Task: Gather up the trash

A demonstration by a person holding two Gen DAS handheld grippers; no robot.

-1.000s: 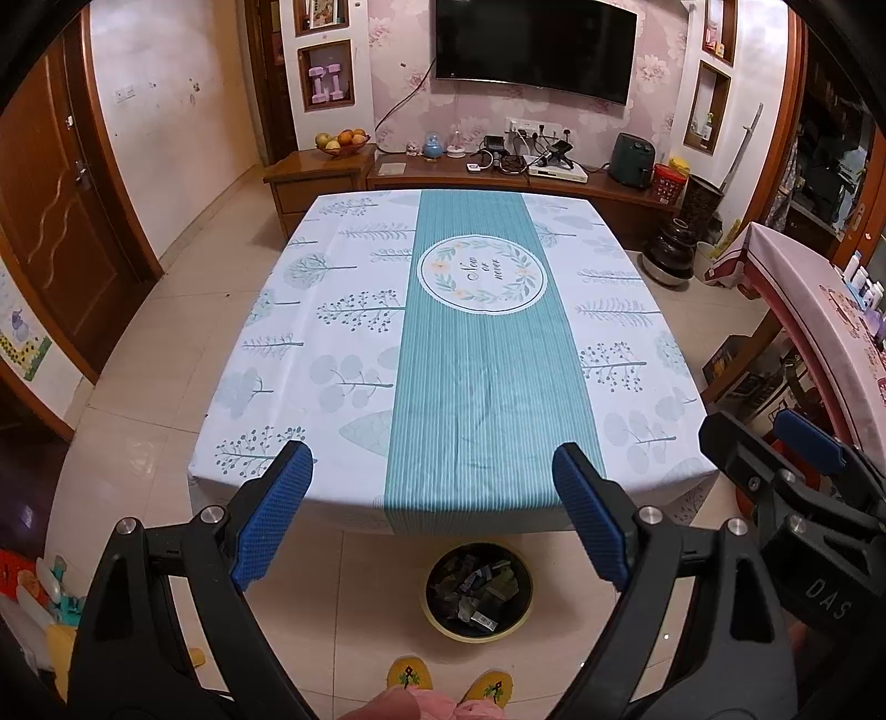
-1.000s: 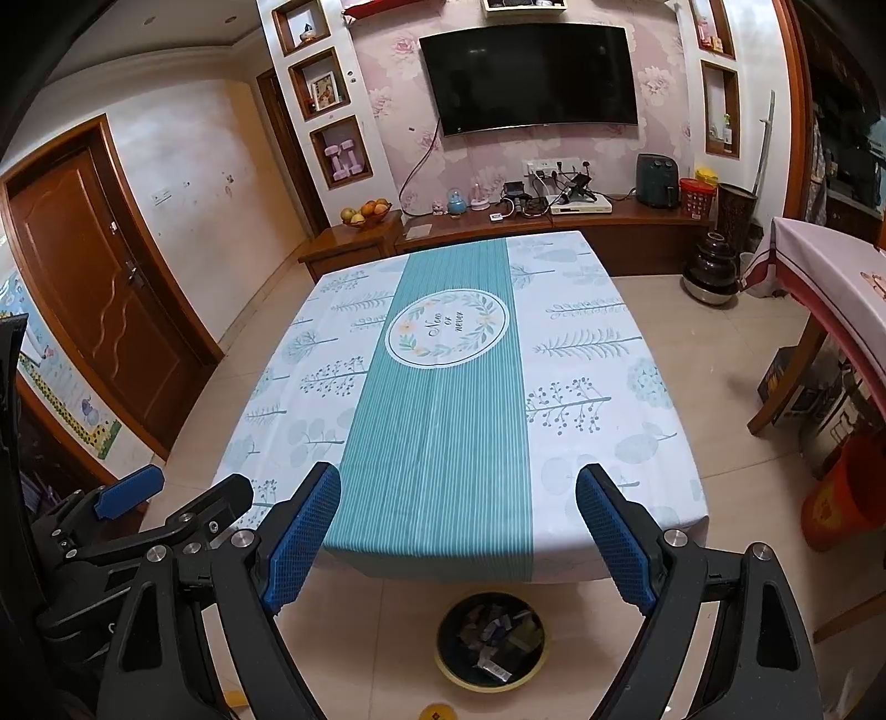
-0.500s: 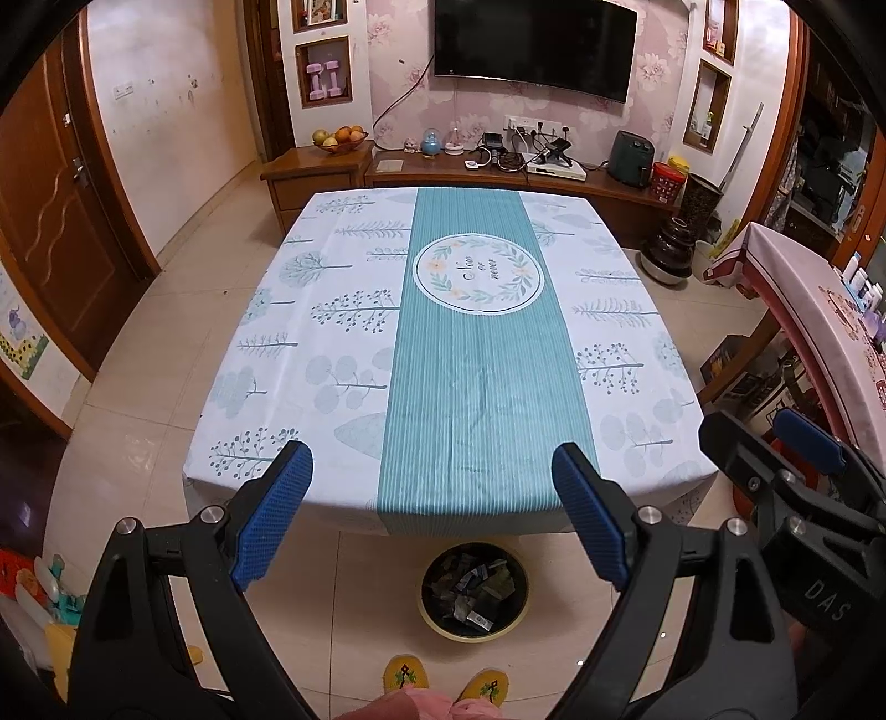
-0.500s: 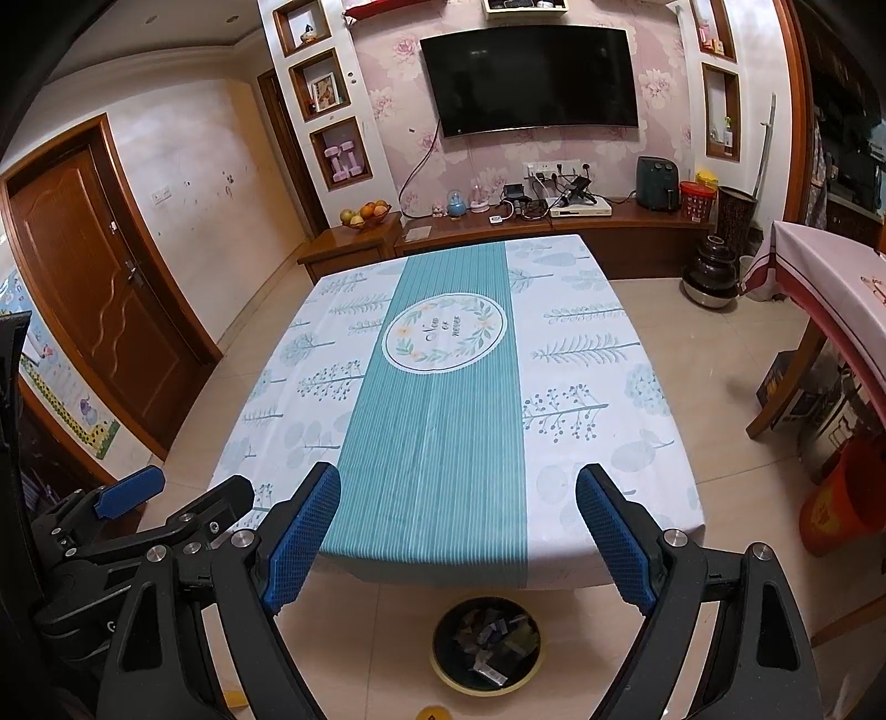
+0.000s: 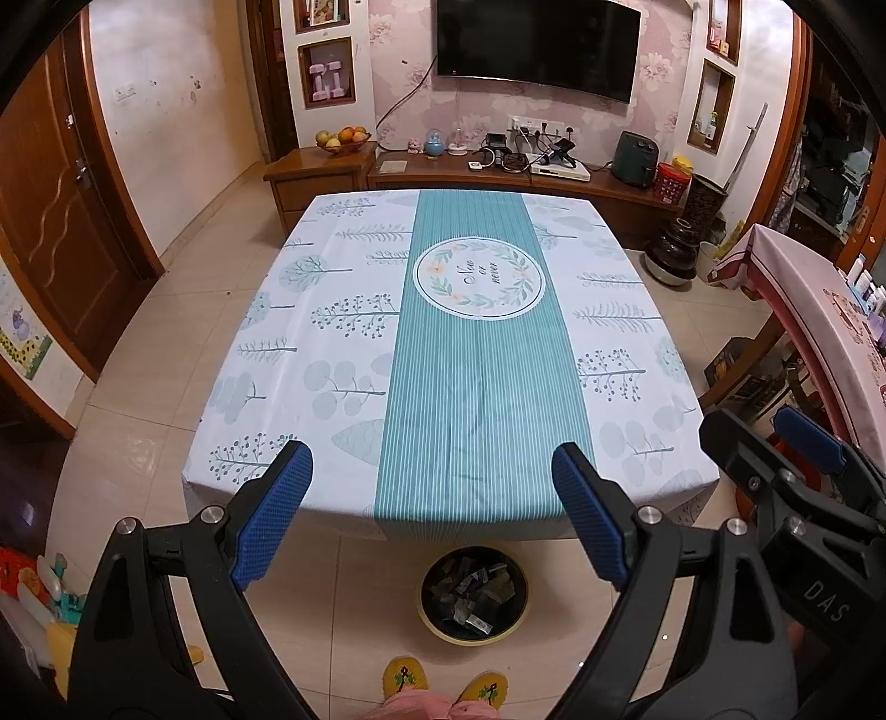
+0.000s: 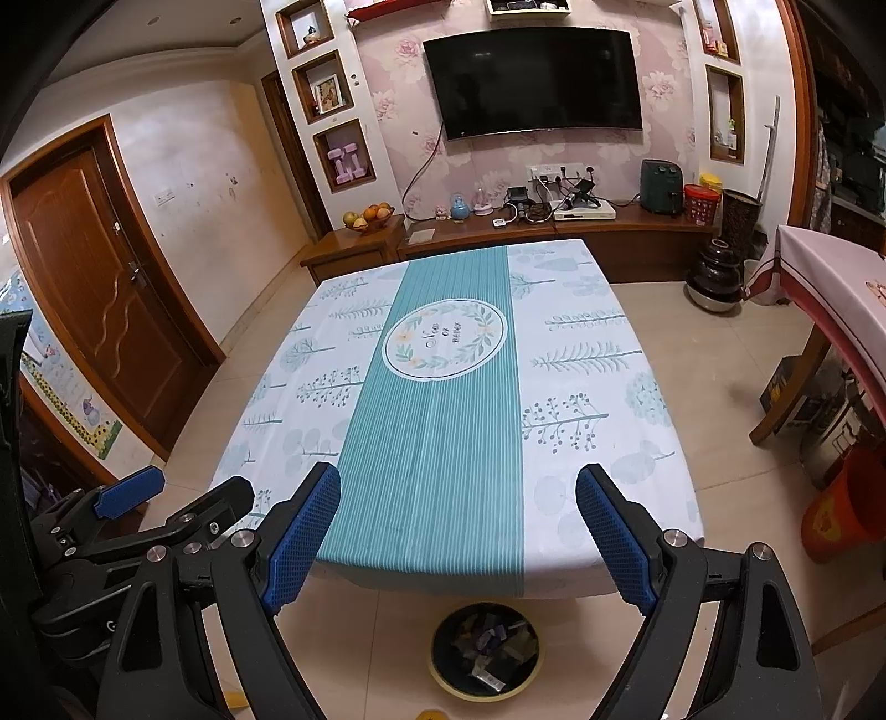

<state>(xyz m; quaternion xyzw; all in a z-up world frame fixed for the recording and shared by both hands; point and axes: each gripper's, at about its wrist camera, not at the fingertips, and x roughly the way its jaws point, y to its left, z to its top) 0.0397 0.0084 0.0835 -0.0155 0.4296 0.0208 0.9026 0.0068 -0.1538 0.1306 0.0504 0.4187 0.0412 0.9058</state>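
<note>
Both grippers gape empty above the table's (image 5: 310, 354) near edge.
Bin (image 5: 473, 595) contents (image 6: 487, 645) indistinct; only the left wrist view shows the person's slippers (image 5: 405, 674).

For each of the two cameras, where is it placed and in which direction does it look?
Left wrist view: sits on the left claw, looks forward and down over the table toward the television; shows its open blue pads, the right claw and the person's slippers.
Right wrist view: sits on the right claw, faces the same way from further right; shows its open pads and the left claw.
Shared: table, television, trash bin holding trash on the floor.
</note>
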